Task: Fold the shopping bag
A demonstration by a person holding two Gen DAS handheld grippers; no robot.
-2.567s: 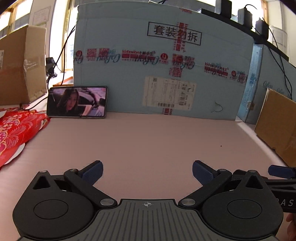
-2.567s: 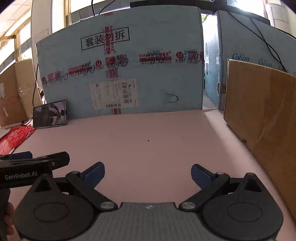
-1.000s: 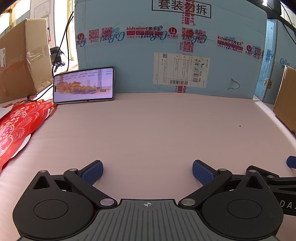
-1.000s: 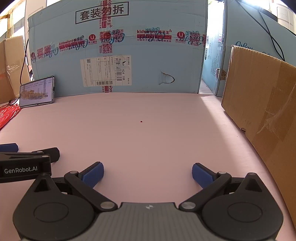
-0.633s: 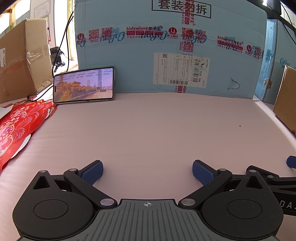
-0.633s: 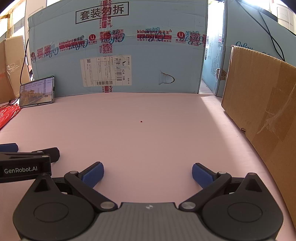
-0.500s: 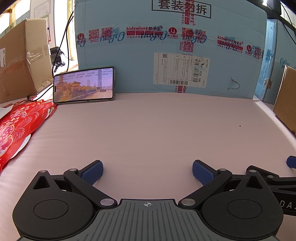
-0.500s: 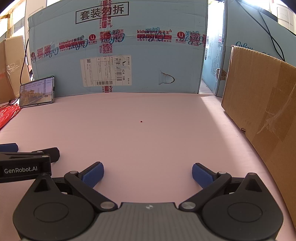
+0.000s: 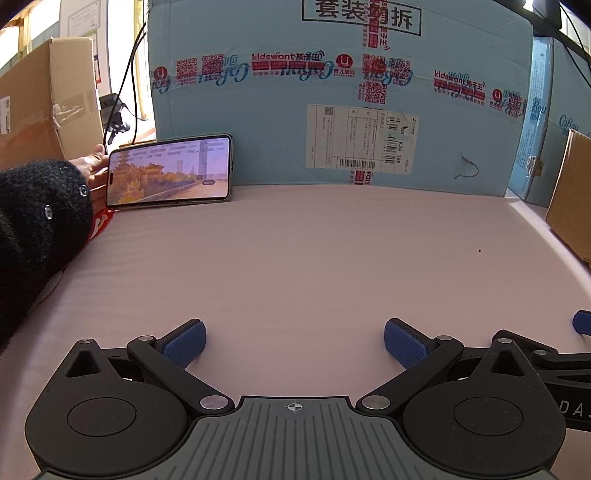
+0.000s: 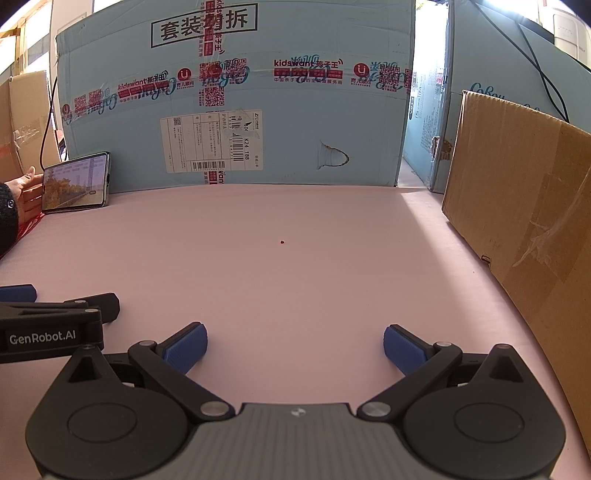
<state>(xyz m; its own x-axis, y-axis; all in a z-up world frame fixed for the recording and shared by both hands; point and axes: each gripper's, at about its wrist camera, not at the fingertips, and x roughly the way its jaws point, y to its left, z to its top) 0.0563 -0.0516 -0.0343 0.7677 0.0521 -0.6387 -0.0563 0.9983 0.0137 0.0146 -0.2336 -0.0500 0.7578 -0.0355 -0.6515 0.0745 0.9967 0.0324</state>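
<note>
A pale pink table top (image 9: 314, 258) fills the foreground, bare but for 1 dark speck (image 10: 282, 242). A big light-blue carton (image 9: 332, 92) with red tape and a white shipping label (image 9: 364, 138) stands like a wall along its far edge. A second blue carton (image 10: 517, 74) stands to the right, behind a brown cardboard box (image 10: 524, 192). Another brown box (image 9: 44, 99) sits far left. Daylight pours through windows (image 9: 22, 33) behind it, and black cables (image 9: 129, 74) hang down there.
</note>
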